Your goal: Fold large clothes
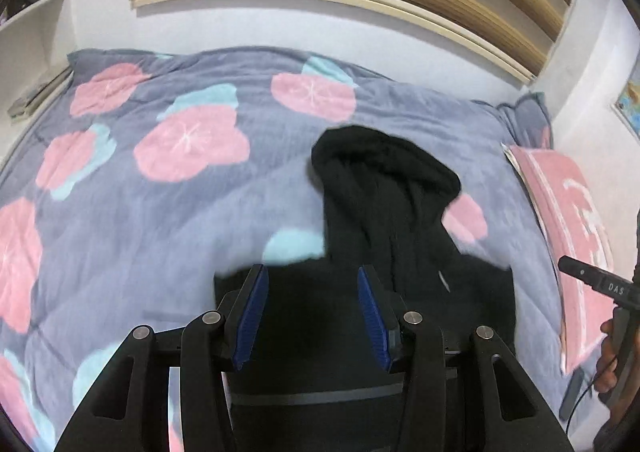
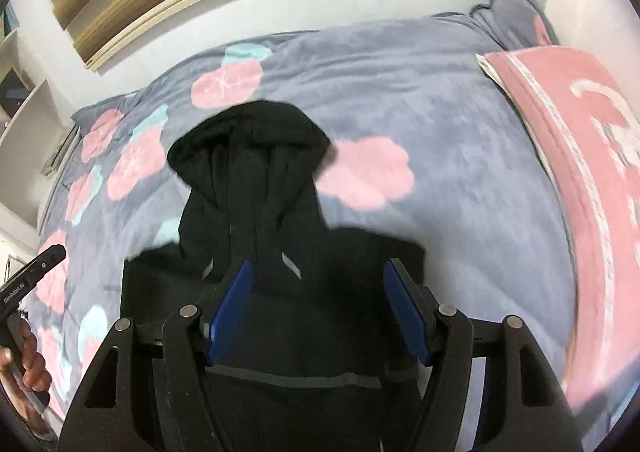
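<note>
Black hooded sweatshirt lies on the bed's grey quilt with pink and teal flowers, hood at 12 o'clock, body running to 6 under both cameras. Left tool released, jaws spread over the body, gripping nothing. Right tool likewise released (blur in both views, so edges are soft). Body looks narrowed already, sleeves apparently tucked; my read is the lengthwise fold and hood tuck remain. Pink folded blanket sits at 3 o'clock.

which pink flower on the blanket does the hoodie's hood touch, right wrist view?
The plain pink flower right of the hood; the hood's edge overlaps it, others sit apart.
</note>
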`<action>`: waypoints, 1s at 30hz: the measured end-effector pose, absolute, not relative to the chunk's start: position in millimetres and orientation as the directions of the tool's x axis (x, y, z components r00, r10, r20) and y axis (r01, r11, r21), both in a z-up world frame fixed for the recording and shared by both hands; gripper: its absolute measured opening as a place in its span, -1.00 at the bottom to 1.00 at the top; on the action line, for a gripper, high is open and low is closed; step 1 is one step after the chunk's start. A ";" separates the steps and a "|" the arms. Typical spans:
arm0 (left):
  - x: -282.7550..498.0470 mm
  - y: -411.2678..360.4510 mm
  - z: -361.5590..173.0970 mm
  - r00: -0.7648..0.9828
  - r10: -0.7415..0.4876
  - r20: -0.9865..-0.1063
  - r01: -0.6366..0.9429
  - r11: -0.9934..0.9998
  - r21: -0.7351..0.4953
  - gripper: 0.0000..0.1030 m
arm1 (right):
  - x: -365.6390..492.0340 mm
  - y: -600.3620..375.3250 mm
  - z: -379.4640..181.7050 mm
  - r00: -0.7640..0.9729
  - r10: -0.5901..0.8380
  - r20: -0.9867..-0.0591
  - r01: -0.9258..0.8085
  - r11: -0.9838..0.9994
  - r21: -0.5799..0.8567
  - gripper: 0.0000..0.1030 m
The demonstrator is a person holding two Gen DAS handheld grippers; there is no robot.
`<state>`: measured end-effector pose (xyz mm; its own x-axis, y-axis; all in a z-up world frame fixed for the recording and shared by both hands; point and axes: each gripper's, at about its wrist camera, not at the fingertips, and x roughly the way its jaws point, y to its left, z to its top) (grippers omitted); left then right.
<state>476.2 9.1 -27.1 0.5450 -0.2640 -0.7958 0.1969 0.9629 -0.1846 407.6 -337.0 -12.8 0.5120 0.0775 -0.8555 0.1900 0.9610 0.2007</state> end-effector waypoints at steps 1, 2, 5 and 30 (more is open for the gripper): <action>486.1 5.1 -29.0 0.543 -0.264 -0.797 0.195 0.963 -0.186 -0.08 | 419.8 -337.9 -18.3 0.510 0.079 -0.857 0.195 0.959 0.205 0.38; 502.2 -3.3 -35.0 0.537 -0.267 -0.800 0.193 0.962 -0.191 -0.08 | 434.8 -339.6 -26.8 0.502 0.081 -0.861 0.205 0.956 0.210 0.38; 550.6 -17.9 -55.2 0.508 -0.297 -0.809 0.171 0.955 -0.243 -0.08 | 472.6 -343.6 -60.7 0.476 0.097 -0.874 0.229 0.946 0.229 0.38; 681.5 17.2 -162.2 0.477 -0.653 -0.588 0.110 0.708 -0.697 -0.78 | 584.7 -373.8 -153.8 0.523 0.229 -0.821 0.149 0.924 0.353 -0.86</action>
